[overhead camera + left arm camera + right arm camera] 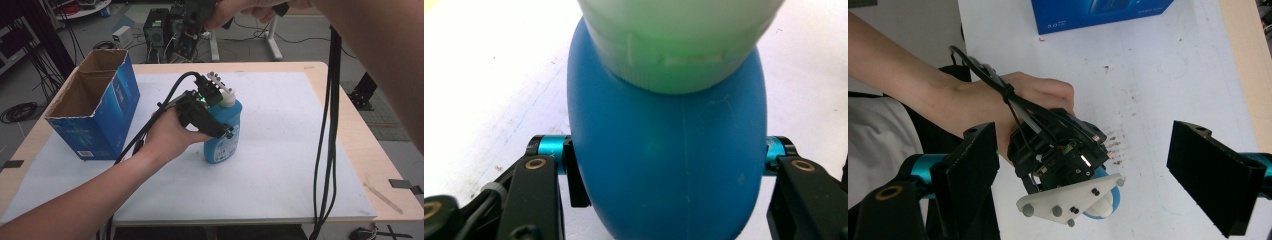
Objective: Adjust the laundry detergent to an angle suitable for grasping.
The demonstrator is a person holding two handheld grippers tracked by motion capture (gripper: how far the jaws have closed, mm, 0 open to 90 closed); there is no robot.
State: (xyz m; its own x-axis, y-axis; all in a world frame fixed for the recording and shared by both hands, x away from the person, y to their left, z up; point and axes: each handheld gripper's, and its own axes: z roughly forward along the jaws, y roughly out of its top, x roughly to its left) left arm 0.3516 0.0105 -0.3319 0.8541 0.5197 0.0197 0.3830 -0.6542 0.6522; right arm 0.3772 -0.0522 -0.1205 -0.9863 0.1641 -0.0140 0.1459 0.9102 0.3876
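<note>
While the left gripper [226,131] clamps the upright blue bottle [223,137] for lifting, the right gripper [1083,165] waits open-jawed overhead, with the open box [92,110] at nine o'clock.

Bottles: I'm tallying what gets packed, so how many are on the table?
1: the blue bottle stands upright mid-table, right of the open cardboard box, clamped by the left gripper. The box's inside is partly hidden.
</note>
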